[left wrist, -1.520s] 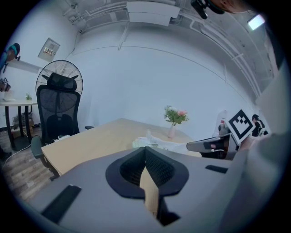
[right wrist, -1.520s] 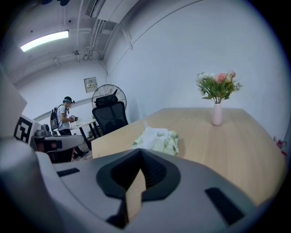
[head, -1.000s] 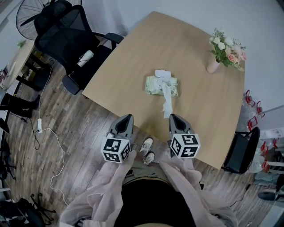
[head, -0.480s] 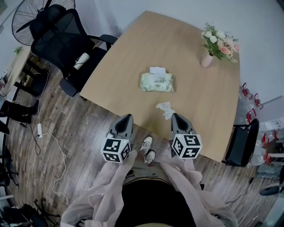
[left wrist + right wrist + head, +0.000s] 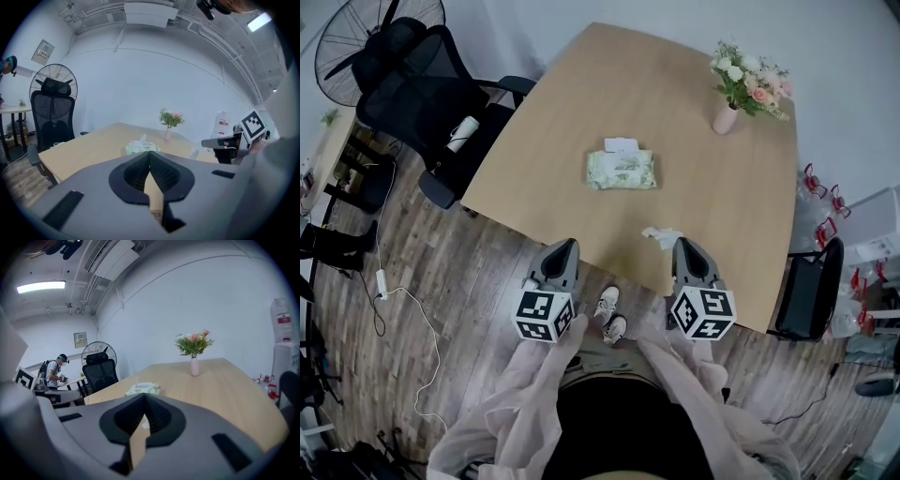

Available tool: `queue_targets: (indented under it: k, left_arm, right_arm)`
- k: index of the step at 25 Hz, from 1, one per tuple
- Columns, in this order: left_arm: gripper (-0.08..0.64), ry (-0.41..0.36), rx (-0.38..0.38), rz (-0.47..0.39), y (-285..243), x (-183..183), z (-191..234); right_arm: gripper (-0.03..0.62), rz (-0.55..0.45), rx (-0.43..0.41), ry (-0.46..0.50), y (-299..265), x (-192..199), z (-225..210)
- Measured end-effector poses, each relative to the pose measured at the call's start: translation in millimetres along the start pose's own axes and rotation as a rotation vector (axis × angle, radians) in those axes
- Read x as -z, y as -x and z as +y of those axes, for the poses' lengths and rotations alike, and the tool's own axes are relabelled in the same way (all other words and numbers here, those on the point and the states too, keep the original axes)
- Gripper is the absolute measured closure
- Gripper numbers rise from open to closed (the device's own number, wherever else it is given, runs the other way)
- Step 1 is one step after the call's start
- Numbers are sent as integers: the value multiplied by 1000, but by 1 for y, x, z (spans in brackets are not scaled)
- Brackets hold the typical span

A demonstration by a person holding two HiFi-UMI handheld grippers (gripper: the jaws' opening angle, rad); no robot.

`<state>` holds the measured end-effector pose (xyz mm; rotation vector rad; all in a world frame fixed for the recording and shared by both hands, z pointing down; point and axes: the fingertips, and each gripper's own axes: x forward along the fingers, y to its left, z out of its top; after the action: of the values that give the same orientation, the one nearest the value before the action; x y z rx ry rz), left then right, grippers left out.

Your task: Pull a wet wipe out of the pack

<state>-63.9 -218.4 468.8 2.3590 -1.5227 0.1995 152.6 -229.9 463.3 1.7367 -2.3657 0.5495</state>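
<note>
Since the earlier frame, the crumpled white wet wipe (image 5: pixel 660 233) has been drawn clear of the pale green soft wipe pack (image 5: pixel 622 170) and carried toward the lower right. It is pinched at the tip of the clenched right gripper (image 5: pixel 685 246). The pack is seen at frame centre on the light wooden table (image 5: pixel 675 84), its white flap (image 5: pixel 621 144) open. The left gripper (image 5: pixel 563 246) is closed on nothing. At upper right, a pink vase (image 5: pixel 726 118) holds flowers (image 5: pixel 745 75).

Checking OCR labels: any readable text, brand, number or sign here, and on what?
None readable.
Pack: print too small.
Wall panel: blurred.
Red label on white unit: blurred.
Cubes: square markers, no letters.
</note>
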Motion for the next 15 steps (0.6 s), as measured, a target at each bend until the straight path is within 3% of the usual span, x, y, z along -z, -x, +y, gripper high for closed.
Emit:
queue_targets:
  k: [5, 15]
  left_arm:
    - [548, -12, 10, -2, -2, -2, -2]
    - [549, -50, 40, -29, -12, -12, -13]
  right_arm:
    - [586, -49, 37, 4, 7, -9, -10]
    - [586, -38, 4, 66, 3, -10, 0]
